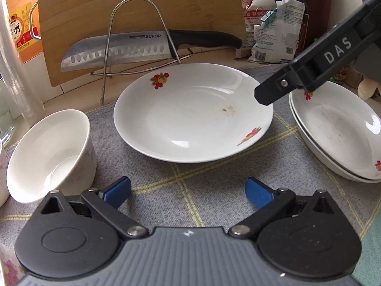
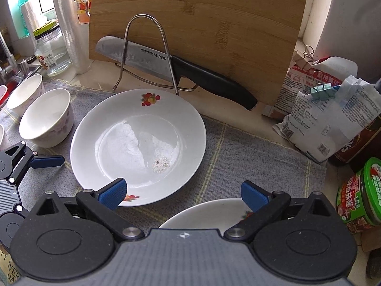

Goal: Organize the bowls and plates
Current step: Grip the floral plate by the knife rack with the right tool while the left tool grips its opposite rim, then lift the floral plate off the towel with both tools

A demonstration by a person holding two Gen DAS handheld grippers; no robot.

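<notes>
Left wrist view shows the single plate (image 1: 193, 112) lying flat in the middle of the grey cloth (image 1: 166, 186), with a small dried stain near its centre. To its right sits the stack of plates (image 1: 338, 131), at least two, and to its left a white bowl (image 1: 51, 155). In my judgement the step in hand is to lift the single plate and put it on the stack.

To do it well, one finger should slide under the right rim of the plate and the other should press on top. The glaze looks slippery, so the grip must be firm before any lift, and the plate should stay level until it is over the stack, then come down softly so that the rims do not knock. The knife (image 1: 133, 47) rests in the wire rack (image 1: 135, 38) just beyond the far rim – better to keep the movement away from it.

The left gripper (image 1: 188, 191) hovers low over the cloth at the near side of the plate, its blue pads (image 1: 117, 189) spread wide with nothing between them. It points toward the far side, almost level.

In the right wrist view the right gripper (image 2: 182, 194) is also released and empty – its left pad is over the near rim of the single plate, its right pad over the top plate of the stack. It is tilted downward, looking from above
</notes>
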